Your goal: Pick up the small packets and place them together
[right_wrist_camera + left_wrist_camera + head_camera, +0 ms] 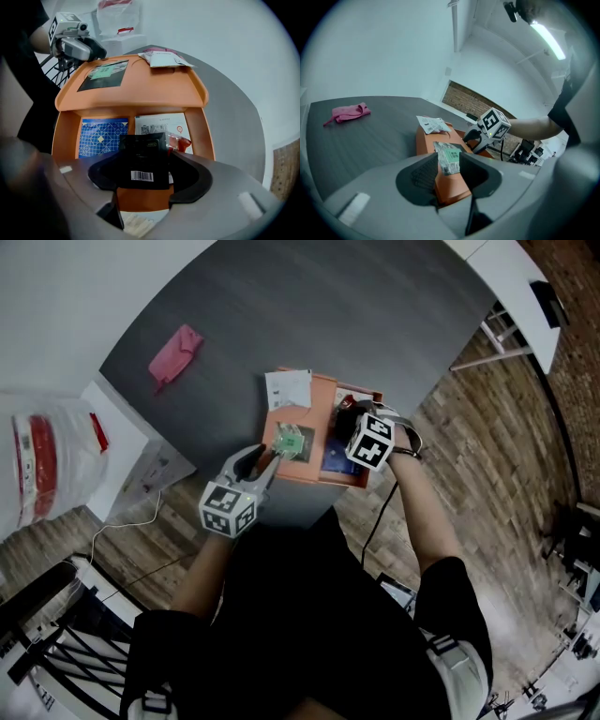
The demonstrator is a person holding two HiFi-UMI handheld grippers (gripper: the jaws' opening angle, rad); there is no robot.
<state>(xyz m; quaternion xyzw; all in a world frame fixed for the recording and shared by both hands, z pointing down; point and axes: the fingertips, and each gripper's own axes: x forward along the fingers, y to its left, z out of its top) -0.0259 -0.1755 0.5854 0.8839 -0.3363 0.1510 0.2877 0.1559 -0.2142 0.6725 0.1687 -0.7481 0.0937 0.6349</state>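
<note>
As caught from the head, worked over an orange tray (322, 404) at the tabletop's (281, 306) near edge. From the left gripper view, gripped a green packet (451, 155) in the left gripper (449, 162) above the tray's flat end. From the right gripper view, straddled a black packet (143, 150) with the right gripper (144, 171), jaws wide and apparently off it, in the compartment beside a blue packet (104, 136). Judged mid-placement; next, needed lifting clear and bringing the green packet across.

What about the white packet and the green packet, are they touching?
Apart. The right gripper view shows a strip of bare orange tray between the white packet and the green packet. The head view shows the same gap.
</note>
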